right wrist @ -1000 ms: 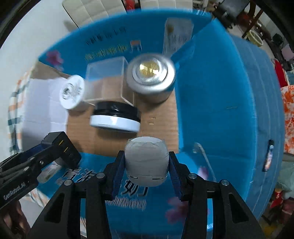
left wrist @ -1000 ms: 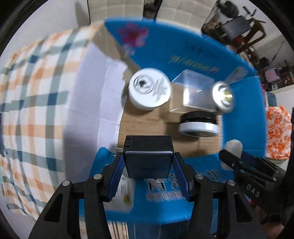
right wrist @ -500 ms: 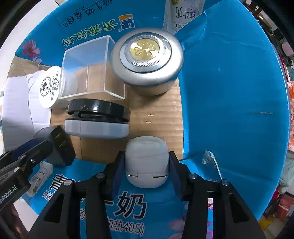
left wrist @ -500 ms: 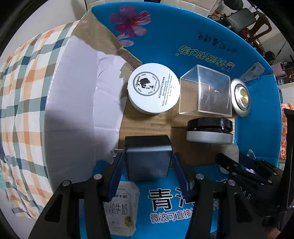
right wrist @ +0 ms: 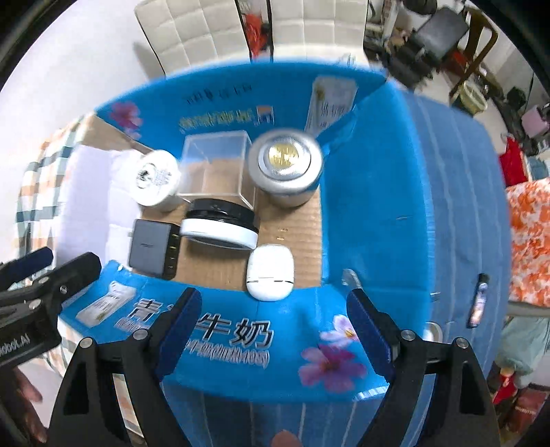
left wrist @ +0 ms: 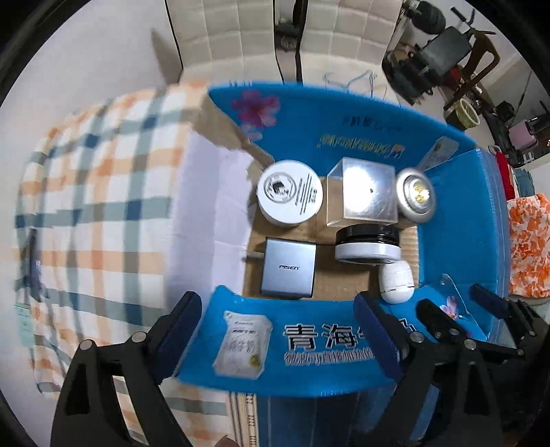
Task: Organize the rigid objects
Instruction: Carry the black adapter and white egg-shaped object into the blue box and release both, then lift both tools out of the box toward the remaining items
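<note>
A blue cardboard box (left wrist: 457, 220) (right wrist: 374, 220) holds several items on its brown floor. The grey charger (left wrist: 288, 267) (right wrist: 153, 247) lies at the near left, the white oval case (left wrist: 396, 281) (right wrist: 271, 271) at the near right. Behind them sit a black-and-white jar (left wrist: 367, 244) (right wrist: 220, 225), a white cream tin (left wrist: 289, 193) (right wrist: 156, 177), a clear cube (left wrist: 364, 192) (right wrist: 215, 168) and a silver tin (left wrist: 415, 196) (right wrist: 285, 168). My left gripper (left wrist: 282, 337) hangs above the box's near flap, jaws opening, nothing between them. My right gripper (right wrist: 271, 333) is likewise above the flap, jaws opening and empty.
The box rests on a checked cloth (left wrist: 86, 206) with a white sheet (left wrist: 213, 206) beside it. A small dark tube (right wrist: 478, 304) lies on the box's right flap. Padded chairs (right wrist: 206, 31) and furniture stand behind.
Both grippers let go and rose. The charger now lies on the box floor free of the left jaws; the white case lies free of the right jaws.
</note>
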A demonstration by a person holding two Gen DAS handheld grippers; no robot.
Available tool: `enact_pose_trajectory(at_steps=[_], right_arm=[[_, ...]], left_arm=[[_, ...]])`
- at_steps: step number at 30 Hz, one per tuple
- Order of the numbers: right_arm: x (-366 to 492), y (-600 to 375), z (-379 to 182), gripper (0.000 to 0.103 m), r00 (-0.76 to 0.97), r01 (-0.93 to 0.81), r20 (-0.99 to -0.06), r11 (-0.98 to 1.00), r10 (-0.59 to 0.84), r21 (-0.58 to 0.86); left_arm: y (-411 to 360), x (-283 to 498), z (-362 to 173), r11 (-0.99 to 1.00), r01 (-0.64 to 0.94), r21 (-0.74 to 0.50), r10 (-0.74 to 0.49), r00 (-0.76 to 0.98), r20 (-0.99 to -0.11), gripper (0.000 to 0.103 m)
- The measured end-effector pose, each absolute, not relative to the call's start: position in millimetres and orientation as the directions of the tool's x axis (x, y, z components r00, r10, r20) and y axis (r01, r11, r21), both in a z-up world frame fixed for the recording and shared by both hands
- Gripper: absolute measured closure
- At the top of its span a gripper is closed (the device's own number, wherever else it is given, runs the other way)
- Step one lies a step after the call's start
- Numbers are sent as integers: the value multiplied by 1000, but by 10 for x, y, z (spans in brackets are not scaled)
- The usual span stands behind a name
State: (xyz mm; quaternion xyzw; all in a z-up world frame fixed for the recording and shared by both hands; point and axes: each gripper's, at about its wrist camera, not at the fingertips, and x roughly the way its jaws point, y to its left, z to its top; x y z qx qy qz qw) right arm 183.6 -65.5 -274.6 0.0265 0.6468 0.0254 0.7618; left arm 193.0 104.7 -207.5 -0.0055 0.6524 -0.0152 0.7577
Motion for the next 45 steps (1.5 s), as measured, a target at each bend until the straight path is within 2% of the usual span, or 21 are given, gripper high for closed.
enact_pose_trajectory(at_steps=[9, 12, 15, 23, 26, 30, 33, 37, 42, 44, 45], right_arm=[[1508, -637, -1825, 14, 302, -27, -949, 996, 91, 87], [1405, -689, -1552, 8, 332, -36, -937, 994, 113, 107], [1287, -689, -1332, 8, 357, -46, -926, 992, 124, 115], [1096, -797, -877, 8, 425, -57, -890, 986, 167, 158], [1029, -1024, -828, 8, 439, -12, -883, 983, 169, 182], [922, -1577, -1019, 8, 421, 110, -900, 979, 112, 173], [877, -2108, -1499, 8, 341, 219, -938, 965, 63, 145], [964, -2466, -2426, 10, 180, 282, -975, 944, 126, 174], [1100, -2509, -3220, 13, 90, 334, -977, 918, 195, 214], [1165, -2497, -3408, 20, 75, 348, -981, 917, 181, 195], [1195, -2491, -3487, 32, 63, 348, -983, 919, 175, 186]], left_arm=[[1112, 1630, -1404, 1000, -1, -18, -16, 319, -947, 12], [1070, 1517, -1214, 1000, -1, -26, -24, 353, -935, 12], [1033, 1419, -1038, 1000, 5, -14, -14, 386, -923, 12], [941, 1261, -795, 1000, 7, -30, -31, 427, -904, 12], [796, 1256, -799, 999, 23, -38, -44, 432, -901, 12], [353, 1239, -966, 994, 100, -48, -85, 409, -909, 12], [-70, 1269, -1244, 987, 157, -14, -73, 376, -924, 12], [-503, 1455, -1789, 982, 164, 93, 31, 348, -937, 12], [-708, 1688, -2352, 977, 146, 156, 116, 251, -961, 12], [-733, 1719, -2449, 975, 143, 172, 135, 236, -962, 12], [-744, 1719, -2468, 973, 143, 180, 144, 233, -962, 12]])
